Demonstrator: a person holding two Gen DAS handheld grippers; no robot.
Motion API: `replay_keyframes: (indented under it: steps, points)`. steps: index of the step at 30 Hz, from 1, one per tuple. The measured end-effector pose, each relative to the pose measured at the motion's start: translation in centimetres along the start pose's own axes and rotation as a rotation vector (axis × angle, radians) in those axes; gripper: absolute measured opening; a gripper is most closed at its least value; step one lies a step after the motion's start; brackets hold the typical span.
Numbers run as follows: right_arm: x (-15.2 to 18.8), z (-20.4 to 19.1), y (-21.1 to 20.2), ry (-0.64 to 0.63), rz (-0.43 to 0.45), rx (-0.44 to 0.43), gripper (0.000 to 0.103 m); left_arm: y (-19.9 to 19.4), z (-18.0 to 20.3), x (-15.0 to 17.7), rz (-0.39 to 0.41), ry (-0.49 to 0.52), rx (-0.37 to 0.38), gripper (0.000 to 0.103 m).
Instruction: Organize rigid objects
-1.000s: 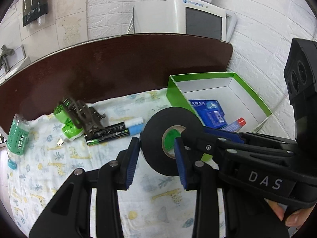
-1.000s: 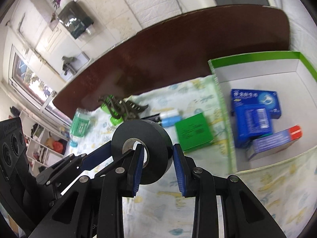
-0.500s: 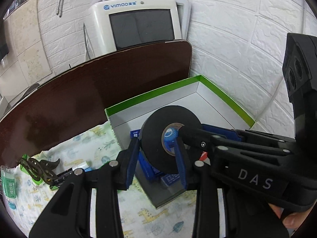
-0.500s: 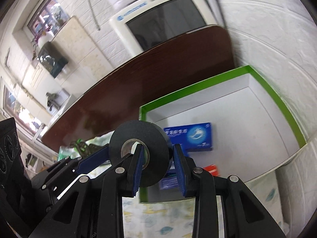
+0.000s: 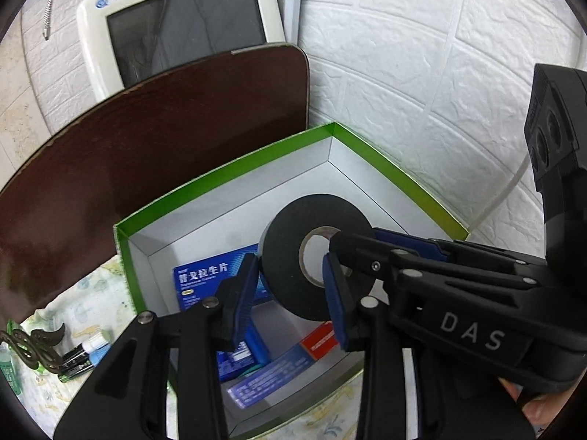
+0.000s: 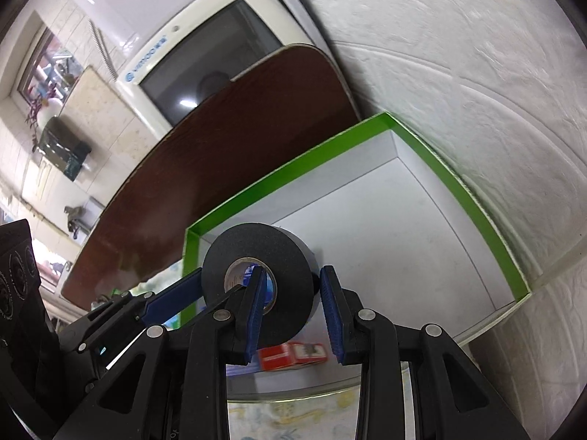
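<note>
A: Surface and room? The patterned cloth (image 5: pixel 88 304) is seen at left, a dark board (image 5: pixel 154 139) behind, white brick wall (image 5: pixel 422 55) at right.

B: Clearances? The black tape roll (image 5: pixel 315 253) is clamped by both the left gripper (image 5: pixel 290 297) and right gripper (image 6: pixel 290 308) above the green-rimmed box (image 5: pixel 396 168), whose far floor is bare.

"DAS" on the right hand-held gripper (image 5: pixel 354 245); "yimao" on the monitor (image 5: pixel 176 22)

A matt black tape roll (image 5: pixel 315 253) with a slightly fuzzy face and a paper core. A smooth cardboard box (image 5: pixel 227 176), white inside with a glossy green rim. Glossy printed cartons (image 5: pixel 205 275). A dark polished wood tabletop (image 5: pixel 146 139). Soft printed cloth (image 5: pixel 91 311). A rough white embossed wall (image 5: pixel 422 73).
</note>
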State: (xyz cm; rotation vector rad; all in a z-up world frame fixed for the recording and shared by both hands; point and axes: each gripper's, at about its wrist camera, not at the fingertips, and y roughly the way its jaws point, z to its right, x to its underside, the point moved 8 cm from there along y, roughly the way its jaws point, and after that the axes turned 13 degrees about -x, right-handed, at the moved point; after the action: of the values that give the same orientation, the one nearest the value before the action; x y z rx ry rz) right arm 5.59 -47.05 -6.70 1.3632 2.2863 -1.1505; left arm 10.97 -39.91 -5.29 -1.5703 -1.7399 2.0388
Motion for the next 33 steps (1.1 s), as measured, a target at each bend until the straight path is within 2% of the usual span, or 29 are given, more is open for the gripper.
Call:
replay_keyframes:
  steps: [9,14,20,23,29,33]
  points:
    - [0.5,3.1,0.7,0.038,-0.033,0.052,0.033,2.6,1.5,0.7,-0.054,0.013,0.047,0.033]
    - [0.6,3.3,1.2,0.0,-0.049,0.111,0.033,3.3,1.8,0.9,-0.063,0.031,0.04,0.033]
    - [0.7,3.4,1.7,-0.015,-0.047,0.161,0.034,3.7,1.8,1.3,-0.093,0.024,0.075,0.036]
    - [0.7,3.2,1.7,0.015,-0.039,0.126,0.033,3.3,1.8,1.6,-0.086,0.034,0.069,0.036]
    - [0.9,2.1,0.9,0.015,-0.026,0.131,0.033,0.7,-0.6,1.7,-0.042,-0.006,0.045,0.038]
    - [1.0,0.5,0.5,-0.005,-0.017,0.122,0.033,-1.2,-4.0,1.8,-0.003,-0.064,-0.005,0.044]
